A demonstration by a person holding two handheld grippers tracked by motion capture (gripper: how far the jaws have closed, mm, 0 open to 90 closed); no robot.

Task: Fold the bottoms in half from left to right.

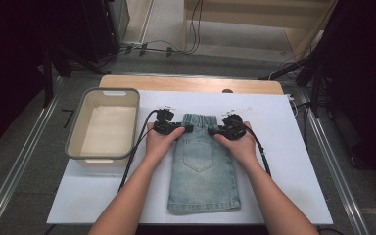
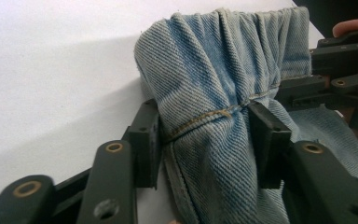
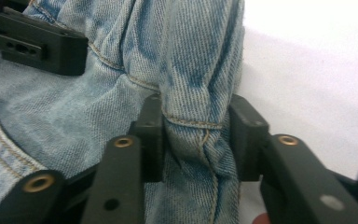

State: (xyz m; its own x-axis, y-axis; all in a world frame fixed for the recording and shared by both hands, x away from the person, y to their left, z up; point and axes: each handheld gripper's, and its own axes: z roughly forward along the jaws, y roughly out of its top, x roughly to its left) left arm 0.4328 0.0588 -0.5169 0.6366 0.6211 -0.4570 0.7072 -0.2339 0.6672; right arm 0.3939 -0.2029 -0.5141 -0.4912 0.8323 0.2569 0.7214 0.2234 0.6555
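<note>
The folded denim skirt (image 1: pixel 203 164) lay flat on the white surface (image 1: pixel 284 161), beside the basin (image 1: pixel 76 131). The left gripper (image 1: pixel 183 129) and right gripper (image 1: pixel 214 130) each had jaws clenched on a waistband corner. Lifting well likely called for even height and gentle outward tension, so the fold held.

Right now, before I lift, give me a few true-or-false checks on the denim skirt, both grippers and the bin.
1. Both grippers are clamped on the waistband end of the denim skirt. True: the left gripper and the right gripper each pinch bunched denim.
2. The grey bin already holds the skirt. False: the skirt lies on the white sheet beside it.
3. The bin sits at the left gripper's side. True.
4. The skirt hangs fully in the air. False: most of it lies flat.
5. The back pocket faces up. True.
</note>
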